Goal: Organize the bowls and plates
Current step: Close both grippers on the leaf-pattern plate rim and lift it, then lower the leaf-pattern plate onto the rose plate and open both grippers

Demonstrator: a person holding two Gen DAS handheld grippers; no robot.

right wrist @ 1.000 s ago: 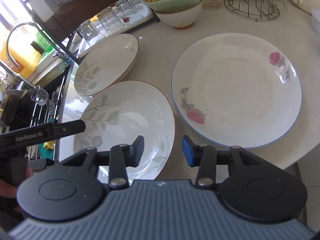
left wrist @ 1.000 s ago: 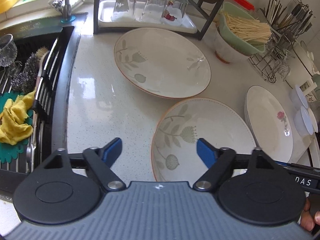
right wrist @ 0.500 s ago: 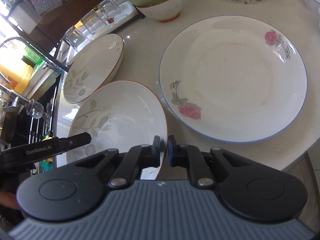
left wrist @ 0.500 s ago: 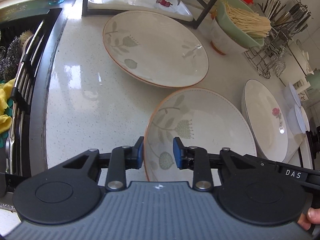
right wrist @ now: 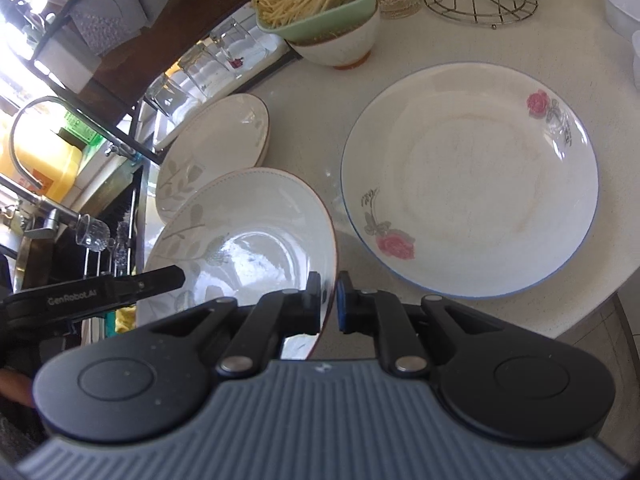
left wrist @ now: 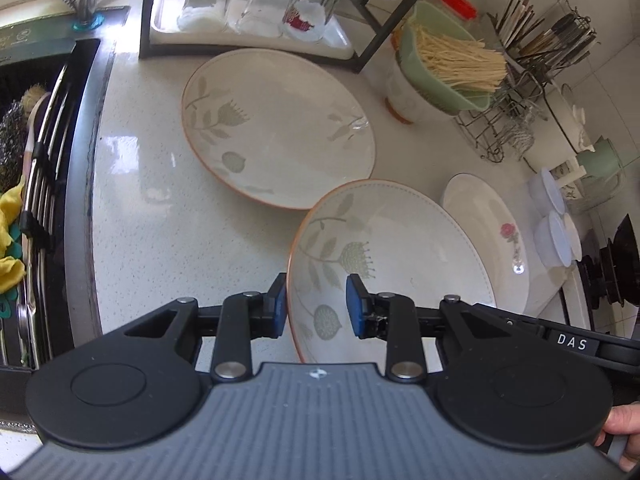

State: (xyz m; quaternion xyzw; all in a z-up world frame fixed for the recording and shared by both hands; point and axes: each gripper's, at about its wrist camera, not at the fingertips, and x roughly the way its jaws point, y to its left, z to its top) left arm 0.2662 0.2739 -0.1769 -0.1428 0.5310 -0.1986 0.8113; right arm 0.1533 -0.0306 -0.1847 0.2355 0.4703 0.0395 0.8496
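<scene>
White with green leaves and a thin orange edge, the near plate (left wrist: 392, 256) sits low in the middle of the left view, tipped up off the speckled desk (left wrist: 160, 208). Both tools hold it. The left gripper (left wrist: 316, 306) has its jaws pinching the plate's rim on the near left side. The right gripper (right wrist: 329, 298) has its jaws pressed almost together, squeezing the thin rim on the plate's right side.

Just behind it, higher in the left view, lies the far plate (left wrist: 276, 128) with the same leaves. The two rims look very close, maybe touching. The rose plate (right wrist: 472, 176) lies flat on the right of the right view, a little way apart.

I think the plan is to stack the matching plates. To do it well, both hands should rise together and keep the plate level, so it does not slip from the thin pinch. Lift it clear of the far rim first, then set it down softly in the middle.

Watch the green bowl of sticks (left wrist: 448, 64) at the upper right, near the far plate.
</scene>
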